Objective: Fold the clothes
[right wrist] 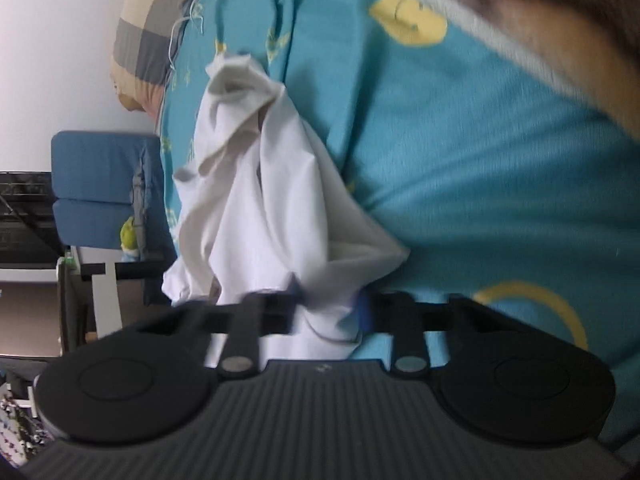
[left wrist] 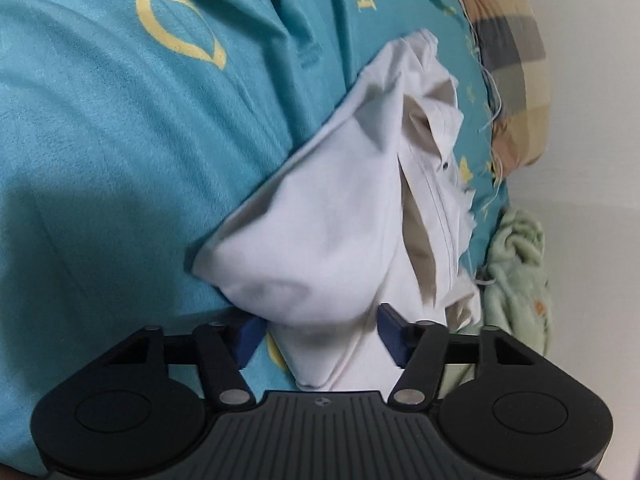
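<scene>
White garment (left wrist: 320,216) bunched lengthwise, both claws gripping

- A bedroom in a home.
- A teal bedsheet (left wrist: 120,140) with yellow prints covers the bed.
- A checked pillow (left wrist: 516,60) lies at the far end.
- A blue chair (right wrist: 100,192) stands beside the bed.

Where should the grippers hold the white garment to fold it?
Each gripper is probably best on a hemmed edge of the white garment, which hangs bunched over the teal sheet. The left gripper and right gripper already clamp it from below.
</scene>
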The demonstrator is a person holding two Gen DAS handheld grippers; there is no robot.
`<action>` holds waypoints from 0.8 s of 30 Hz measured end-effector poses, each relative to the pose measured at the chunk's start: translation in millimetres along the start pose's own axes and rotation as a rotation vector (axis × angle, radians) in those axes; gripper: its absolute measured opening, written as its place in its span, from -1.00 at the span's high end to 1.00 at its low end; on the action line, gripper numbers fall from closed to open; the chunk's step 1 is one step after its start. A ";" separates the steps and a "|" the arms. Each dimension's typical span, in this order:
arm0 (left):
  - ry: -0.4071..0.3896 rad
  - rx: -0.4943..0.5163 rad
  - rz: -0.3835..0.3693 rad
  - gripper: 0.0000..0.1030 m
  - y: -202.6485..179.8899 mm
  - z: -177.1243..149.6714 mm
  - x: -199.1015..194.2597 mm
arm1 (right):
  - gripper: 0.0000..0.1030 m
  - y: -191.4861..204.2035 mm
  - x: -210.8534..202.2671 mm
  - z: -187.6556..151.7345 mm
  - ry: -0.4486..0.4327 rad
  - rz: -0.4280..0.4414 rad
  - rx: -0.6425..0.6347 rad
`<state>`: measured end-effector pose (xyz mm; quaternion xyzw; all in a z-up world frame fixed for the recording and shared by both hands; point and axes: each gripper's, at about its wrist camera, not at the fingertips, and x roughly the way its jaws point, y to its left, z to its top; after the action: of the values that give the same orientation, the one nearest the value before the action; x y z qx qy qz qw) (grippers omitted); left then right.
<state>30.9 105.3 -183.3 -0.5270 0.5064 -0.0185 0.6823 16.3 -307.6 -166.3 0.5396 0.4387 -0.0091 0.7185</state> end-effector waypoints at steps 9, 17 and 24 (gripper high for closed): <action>-0.124 0.074 -0.129 0.80 -23.1 2.0 -29.2 | 0.76 24.3 -14.4 13.7 -0.110 0.069 -0.127; -0.193 0.150 -0.165 0.83 -55.9 -23.0 -84.0 | 0.78 66.5 -69.7 0.3 -0.160 0.159 -0.211; -0.175 0.142 -0.175 0.83 -43.1 -69.3 -144.2 | 0.78 53.2 -125.2 -33.9 -0.150 0.167 -0.198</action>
<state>-66.5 118.2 -50.0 -0.5190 0.3945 -0.0674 0.7552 -55.9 -316.5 -46.4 0.4984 0.3361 0.0537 0.7973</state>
